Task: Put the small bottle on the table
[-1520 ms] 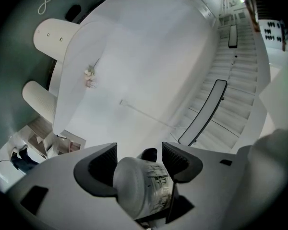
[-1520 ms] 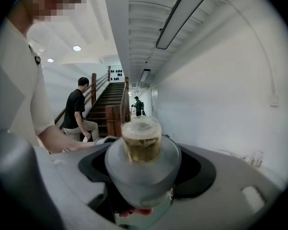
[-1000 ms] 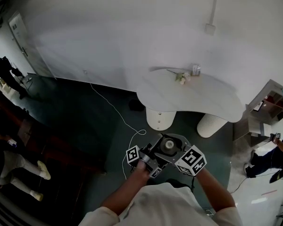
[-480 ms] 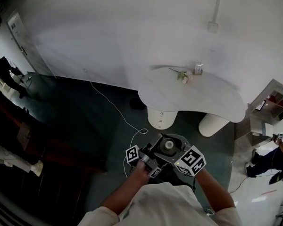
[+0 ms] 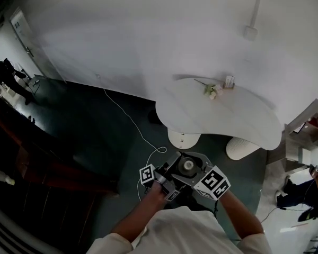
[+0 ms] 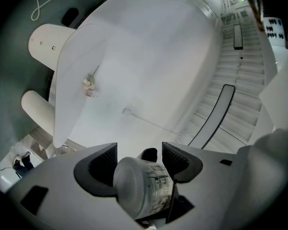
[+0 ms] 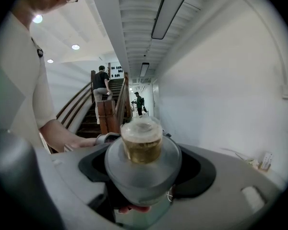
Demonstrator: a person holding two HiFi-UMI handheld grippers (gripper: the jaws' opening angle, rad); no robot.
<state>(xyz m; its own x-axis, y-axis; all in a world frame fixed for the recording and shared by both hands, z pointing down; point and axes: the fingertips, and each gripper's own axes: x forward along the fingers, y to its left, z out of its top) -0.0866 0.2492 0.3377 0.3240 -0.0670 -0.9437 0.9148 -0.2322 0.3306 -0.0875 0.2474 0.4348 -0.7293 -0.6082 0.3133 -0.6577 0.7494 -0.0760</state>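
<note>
The small bottle (image 5: 187, 165), grey with a pale cap, is held upright low in the head view, over the dark floor in front of the white table (image 5: 238, 121). My left gripper (image 5: 167, 180) and right gripper (image 5: 197, 174) meet around it. In the left gripper view the jaws of the left gripper (image 6: 140, 159) press both sides of the bottle's labelled body (image 6: 144, 186). In the right gripper view the right gripper (image 7: 143, 169) is shut round the bottle (image 7: 142, 150), whose neck and cap point up. The bottle is well short of the table.
On the table lie a small flower (image 5: 212, 90) and a little box (image 5: 229, 81) near the wall. Two round white pedestals (image 5: 183, 138) carry the table. A white cable (image 5: 131, 121) runs over the floor. A dark stair rail (image 5: 21, 157) is at left; people stand far off.
Both grippers keep the same hold on the bottle. The head view has drifted, so the table sits slightly further right and lower. The people at far left have moved.
</note>
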